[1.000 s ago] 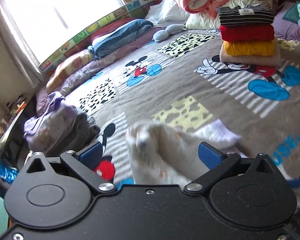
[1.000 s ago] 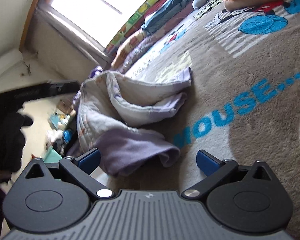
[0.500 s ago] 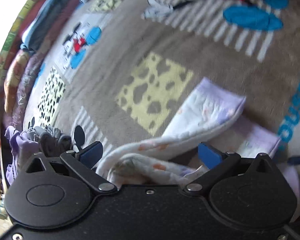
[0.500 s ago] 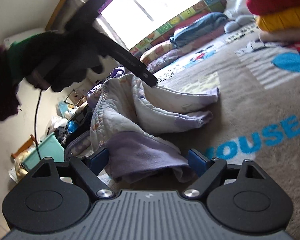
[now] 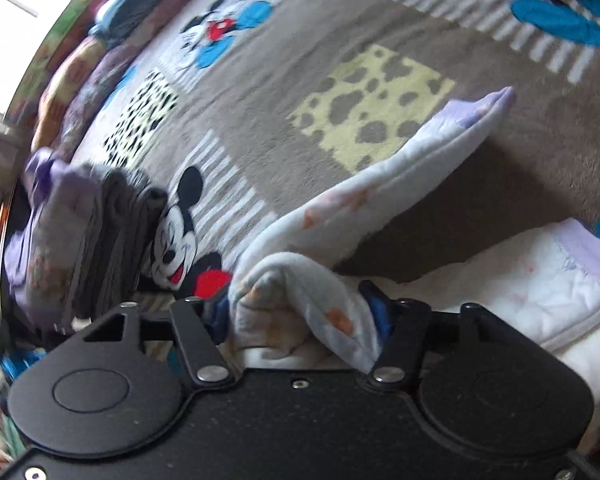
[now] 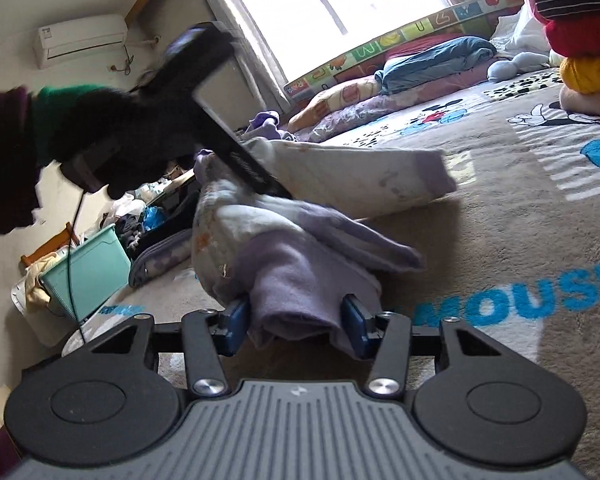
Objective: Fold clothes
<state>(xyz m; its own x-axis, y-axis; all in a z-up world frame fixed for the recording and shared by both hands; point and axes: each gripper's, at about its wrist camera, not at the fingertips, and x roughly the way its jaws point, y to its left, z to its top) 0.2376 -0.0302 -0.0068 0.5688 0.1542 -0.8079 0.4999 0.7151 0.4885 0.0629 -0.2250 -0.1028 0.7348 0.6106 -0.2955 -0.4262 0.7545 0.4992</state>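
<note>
The left gripper (image 5: 300, 316) has its fingers (image 5: 380, 314) clamped on a bunched fold of the white garment (image 5: 380, 192), a quilted piece with small orange prints and lilac trim. From between those fingers the cloth runs ahead and to the right as a raised band, ending in a lilac cuff, with its shadow on the Mickey Mouse blanket (image 5: 260, 92) beneath. More of the same garment lies to the right of the fingers.

The right gripper (image 6: 296, 326) has its fingers (image 6: 356, 326) pressed against a thick wad of the garment's lilac part, which fills the gap between them. Ahead of these fingers the garment heaps up on the blanket, and the gloved left hand (image 6: 112, 136) holds the other gripper down into it.

Left of the left fingers sits a pile of grey and purple clothes (image 5: 80, 240).
</note>
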